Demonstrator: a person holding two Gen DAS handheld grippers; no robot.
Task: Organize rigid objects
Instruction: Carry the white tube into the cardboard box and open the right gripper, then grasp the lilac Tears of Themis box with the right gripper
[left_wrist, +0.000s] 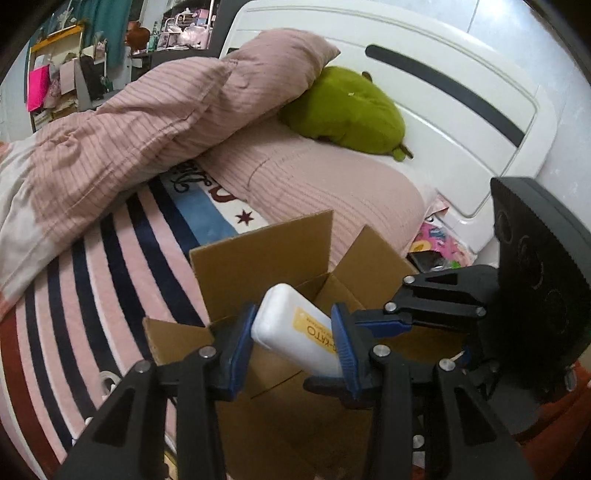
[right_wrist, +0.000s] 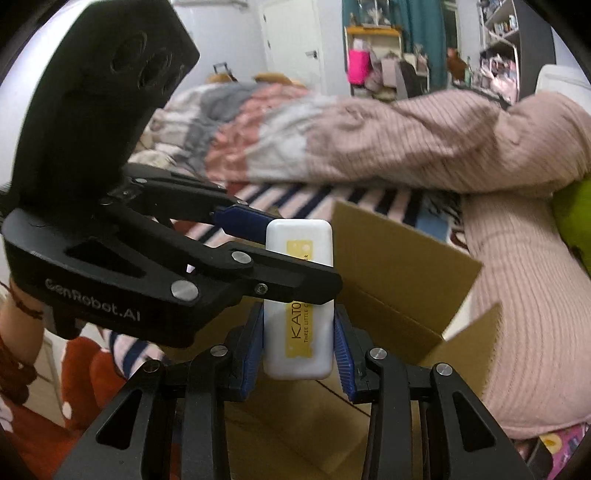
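Above one open cardboard box (left_wrist: 258, 254) at six o'clock, two grippers, left (left_wrist: 291, 343) and right (right_wrist: 298, 341), both pinch one white case (right_wrist: 298, 332); two pink pillows (left_wrist: 177, 122) beyond.

I count one white case (right_wrist: 298, 295), one open cardboard box (left_wrist: 258, 258), one green cushion (left_wrist: 347, 110), and my two hand-held grippers (left_wrist: 293, 339) (right_wrist: 298, 343).

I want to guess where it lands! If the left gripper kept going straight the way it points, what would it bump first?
Probably the cardboard box: the left gripper, holding the white case, points at its open top; depth is unclear.
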